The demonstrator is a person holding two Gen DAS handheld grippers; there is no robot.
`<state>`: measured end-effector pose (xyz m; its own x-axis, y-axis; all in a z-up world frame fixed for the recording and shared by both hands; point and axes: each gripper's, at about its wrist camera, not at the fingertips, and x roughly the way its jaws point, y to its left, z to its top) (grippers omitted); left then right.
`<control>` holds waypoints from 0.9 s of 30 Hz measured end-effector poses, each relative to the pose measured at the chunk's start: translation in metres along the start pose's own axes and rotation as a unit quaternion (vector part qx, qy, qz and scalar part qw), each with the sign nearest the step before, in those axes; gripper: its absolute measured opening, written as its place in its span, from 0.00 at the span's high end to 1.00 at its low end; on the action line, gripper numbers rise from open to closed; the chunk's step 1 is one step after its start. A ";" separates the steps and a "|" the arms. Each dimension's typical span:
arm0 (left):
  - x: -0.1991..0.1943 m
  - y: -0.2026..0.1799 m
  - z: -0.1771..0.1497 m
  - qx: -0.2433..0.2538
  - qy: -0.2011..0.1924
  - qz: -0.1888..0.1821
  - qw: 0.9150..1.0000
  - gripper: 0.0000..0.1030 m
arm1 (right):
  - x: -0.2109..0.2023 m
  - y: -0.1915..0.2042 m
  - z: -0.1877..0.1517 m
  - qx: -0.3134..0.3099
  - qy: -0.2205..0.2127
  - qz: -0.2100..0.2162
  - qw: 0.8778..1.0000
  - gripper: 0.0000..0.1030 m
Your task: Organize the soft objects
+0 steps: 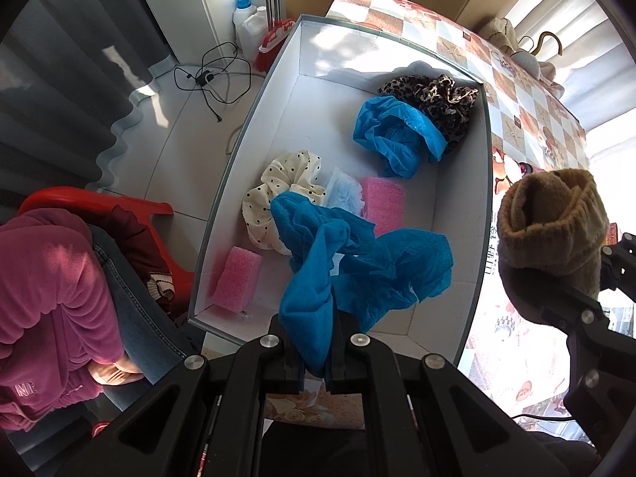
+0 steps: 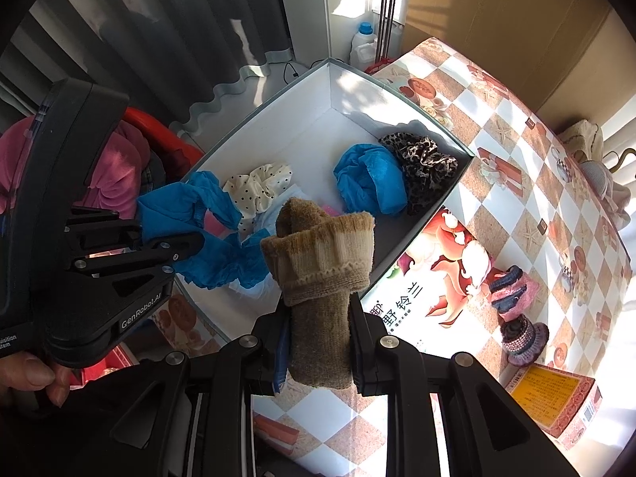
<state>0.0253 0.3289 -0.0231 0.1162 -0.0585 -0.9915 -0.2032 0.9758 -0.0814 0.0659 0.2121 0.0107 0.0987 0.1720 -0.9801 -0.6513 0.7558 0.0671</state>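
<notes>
Your left gripper [image 1: 314,342] clenches crumpled blue sheer fabric [image 1: 357,262], draped toward 12 o'clock over the white open box [image 1: 342,51]; your right gripper [image 2: 318,342] (outside the rim) grips a brown knit sock [image 2: 322,278], box at 11 o'clock.

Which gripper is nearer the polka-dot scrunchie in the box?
Left. The left gripper, clamping blue stocking, hangs just before the polka-dot scrunchie; the right gripper, holding the brown sock, sits farther off.

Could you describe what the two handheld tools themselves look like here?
Both tools, left and right, are matte black plastic with angular linkage arms, silver round pivot bolts and triangular cut-outs. The left one's body carries white "GenRobot.AI" lettering. A bare hand grips its handle.
</notes>
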 end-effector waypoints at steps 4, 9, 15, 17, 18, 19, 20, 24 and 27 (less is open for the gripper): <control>0.003 -0.001 0.002 0.005 0.005 0.001 1.000 0.94 | 0.003 -0.002 0.002 0.004 0.003 0.002 1.000 0.76; 0.007 0.001 0.005 0.006 0.009 0.004 1.000 0.94 | 0.007 -0.008 0.006 0.015 0.007 0.005 1.000 0.76; 0.007 -0.002 0.011 0.013 0.008 0.008 1.000 0.94 | 0.011 -0.011 0.010 0.025 0.008 0.007 1.000 0.76; 0.007 -0.004 0.013 0.015 0.007 0.007 1.000 0.94 | 0.012 -0.012 0.012 0.028 0.009 0.007 1.000 0.76; 0.007 -0.004 0.014 0.016 0.007 0.007 1.000 0.94 | 0.012 -0.013 0.014 0.030 0.008 0.008 0.999 0.76; 0.007 -0.004 0.016 0.016 0.006 0.007 1.000 0.94 | 0.012 -0.014 0.015 0.032 0.008 0.007 0.999 0.76; 0.007 -0.003 0.016 0.016 0.006 0.007 1.000 0.94 | 0.011 -0.014 0.016 0.033 0.006 0.007 0.999 0.76; 0.008 -0.002 0.019 0.014 0.007 0.006 1.000 0.94 | 0.010 -0.017 0.023 0.037 0.003 0.006 0.999 0.76; 0.008 -0.002 0.021 0.015 0.007 0.005 1.000 0.94 | 0.010 -0.018 0.028 0.039 0.001 0.005 0.999 0.76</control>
<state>0.0470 0.3305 -0.0292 0.1014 -0.0511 -0.9935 -0.1752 0.9822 -0.0684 0.0994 0.2181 0.0049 0.0911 0.1797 -0.9795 -0.5923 0.8005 0.0918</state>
